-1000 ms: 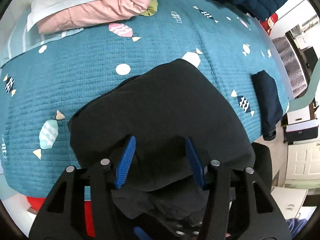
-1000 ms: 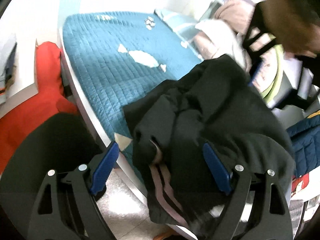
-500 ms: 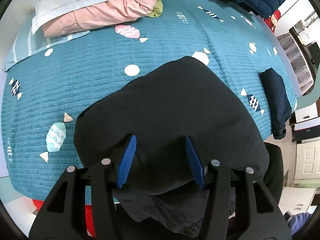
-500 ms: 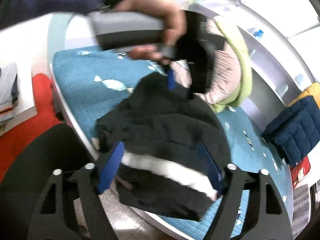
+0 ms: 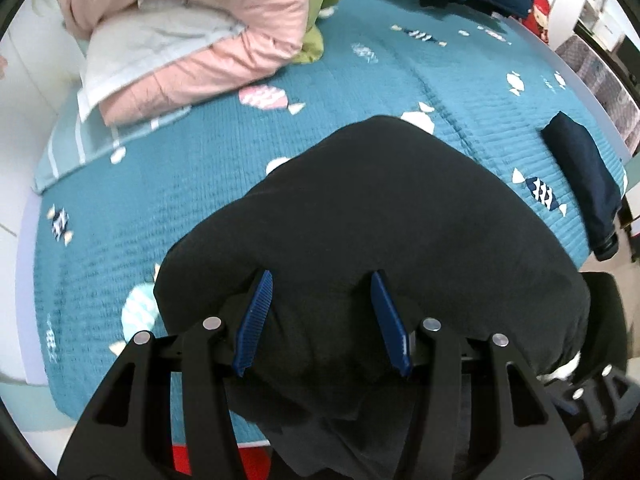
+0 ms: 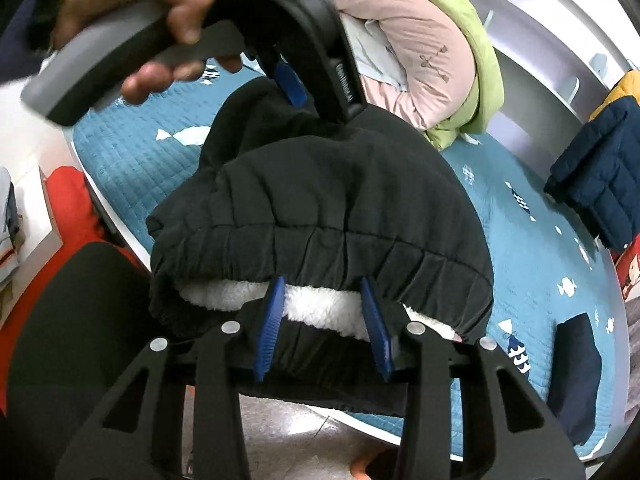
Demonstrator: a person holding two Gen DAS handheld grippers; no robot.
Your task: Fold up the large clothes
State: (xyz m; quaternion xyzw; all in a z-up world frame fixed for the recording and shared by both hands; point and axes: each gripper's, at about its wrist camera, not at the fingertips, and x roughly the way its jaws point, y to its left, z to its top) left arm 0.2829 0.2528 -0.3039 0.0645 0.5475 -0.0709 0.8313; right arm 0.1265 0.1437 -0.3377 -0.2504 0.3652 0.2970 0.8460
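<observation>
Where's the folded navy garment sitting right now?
The folded navy garment lies flat at the right edge of the teal bedspread in the left wrist view, right of the black fleece-lined garment; the right wrist view shows it lower right.

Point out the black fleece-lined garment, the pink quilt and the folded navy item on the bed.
black fleece-lined garment (image 6: 340, 200): right wrist view, outer black shell.
pink quilt (image 5: 224, 20): left wrist view, top fold.
folded navy item (image 5: 580, 172): left wrist view, its middle.

Right gripper (image 6: 324, 316) closing around the black fleece-lined garment (image 6: 328, 200) at its elastic hem, white lining between the jaws, possibly not yet pinched, left gripper (image 6: 308, 84) gripping the far end, hand (image 6: 132, 8) above, teal bedspread (image 6: 532, 256) beneath
</observation>
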